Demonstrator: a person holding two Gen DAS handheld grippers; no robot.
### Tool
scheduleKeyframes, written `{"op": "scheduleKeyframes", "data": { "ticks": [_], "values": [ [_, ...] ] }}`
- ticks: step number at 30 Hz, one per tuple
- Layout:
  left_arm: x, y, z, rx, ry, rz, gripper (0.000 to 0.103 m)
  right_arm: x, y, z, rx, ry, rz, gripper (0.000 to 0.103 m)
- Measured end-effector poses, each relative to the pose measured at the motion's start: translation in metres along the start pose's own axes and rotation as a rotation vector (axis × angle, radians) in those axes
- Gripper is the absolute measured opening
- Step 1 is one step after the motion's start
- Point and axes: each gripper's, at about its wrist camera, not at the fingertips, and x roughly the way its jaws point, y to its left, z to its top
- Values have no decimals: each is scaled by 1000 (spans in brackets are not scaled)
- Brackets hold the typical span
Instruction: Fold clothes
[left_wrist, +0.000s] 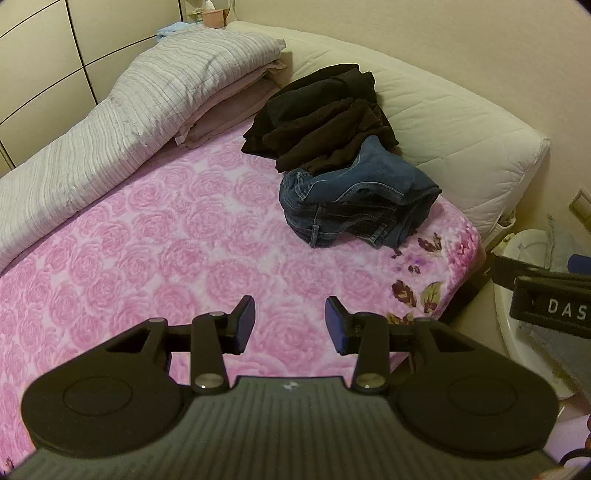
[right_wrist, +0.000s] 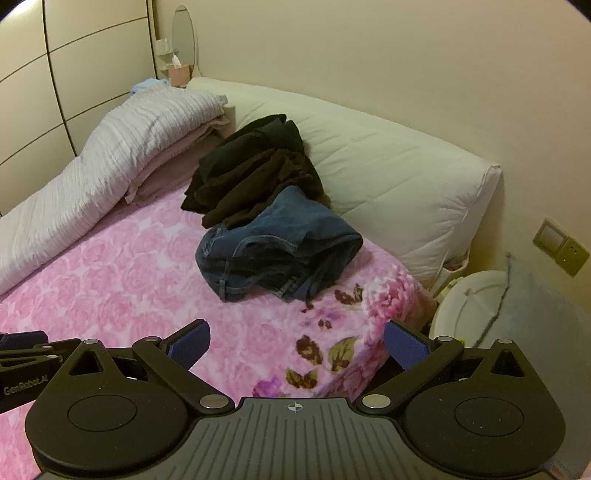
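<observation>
A crumpled pair of blue denim jeans lies on the bed's pink rose-patterned fleece blanket, at about one o'clock from the left gripper. A heap of dark brown and black garments touches the jeans on their far side, leaning against a long cream quilted cushion along the wall. At ten o'clock a folded grey-white striped duvet rests on the bed. The left gripper's blue-padded fingers are released, holding nothing. In the right wrist view, the right gripper hangs over the blanket's edge with its fingers spread wide and empty; the jeans lie at twelve o'clock.
</observation>
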Motion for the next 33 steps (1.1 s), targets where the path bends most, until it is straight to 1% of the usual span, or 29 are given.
{"op": "scheduleKeyframes", "data": {
  "ticks": [7,11,19,25,33],
  "values": [
    [1,-10,-1,-1,-3,-7,37,5,-11,0,-3,17,13,103],
    [-1,-11,-2,-3,-4,-6,37,10,-11,0,-22,24,5,103],
    [0,-23,7,-11,1,8,37,12,-20,2,-32,21,17,103],
    [-1,-27,10,-7,-1,4,37,15,-28,6,-30,28,24,103],
    [1,-31,17,7,-8,-11,37,16,-31,6,-25,29,9,103]
  ]
}}
